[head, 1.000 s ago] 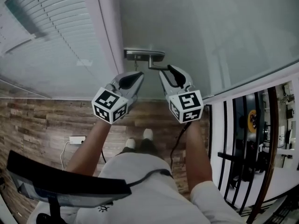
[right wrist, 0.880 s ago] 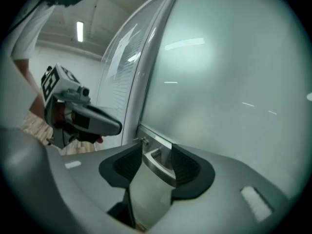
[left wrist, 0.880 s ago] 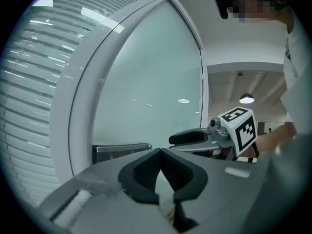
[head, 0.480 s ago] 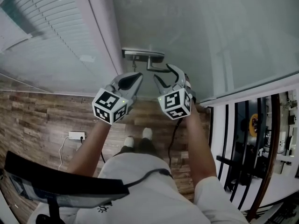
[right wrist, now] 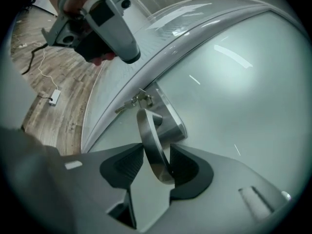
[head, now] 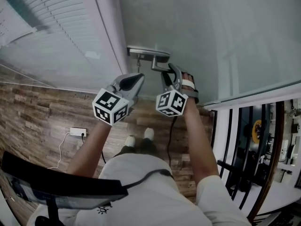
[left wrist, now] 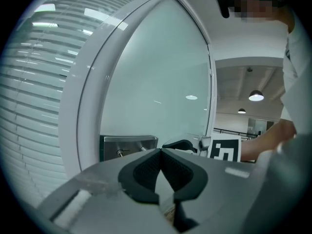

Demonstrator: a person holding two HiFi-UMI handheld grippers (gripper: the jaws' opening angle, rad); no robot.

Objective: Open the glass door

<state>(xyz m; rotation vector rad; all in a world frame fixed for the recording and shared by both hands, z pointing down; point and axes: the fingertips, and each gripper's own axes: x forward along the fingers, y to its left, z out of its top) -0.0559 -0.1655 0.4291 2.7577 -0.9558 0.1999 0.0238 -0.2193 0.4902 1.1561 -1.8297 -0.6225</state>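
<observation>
While the left gripper [head: 139, 76] hovers clenched and empty just left of the lock, the right gripper [head: 170, 72] is grasping the lever handle [head: 159, 65] of the glass door [head: 211, 32]. Its jaws have just been closing, and the right gripper view shows the steel bar [right wrist: 152, 145] between them, with a pad against each side. In the left gripper view the two dark pads [left wrist: 146, 167] meet at their tips with nothing between.

The only print on show is the black-and-white square markers [head: 110, 107] on the cube at the near end of each gripper. They are patterns, not letters.

The door is a frosted, pale green pane filling the far side of the head view. Its handle springs from a brushed steel lock plate [head: 146, 53] near the pane's left edge. A key [right wrist: 127, 105] on a ring sticks out of that plate. Left of the door runs a white frame [head: 110, 27], and beyond it slatted blinds [head: 51, 32].

Underfoot is a wood-plank floor [head: 47, 117] in mixed browns, where a white power strip [head: 77, 132] lies with its cord, well left of the person's shoes [head: 140, 136]. A black railing [head: 244, 140] stands at the right. Round ceiling lamps [left wrist: 256, 96] glow in the room seen from the left gripper.
</observation>
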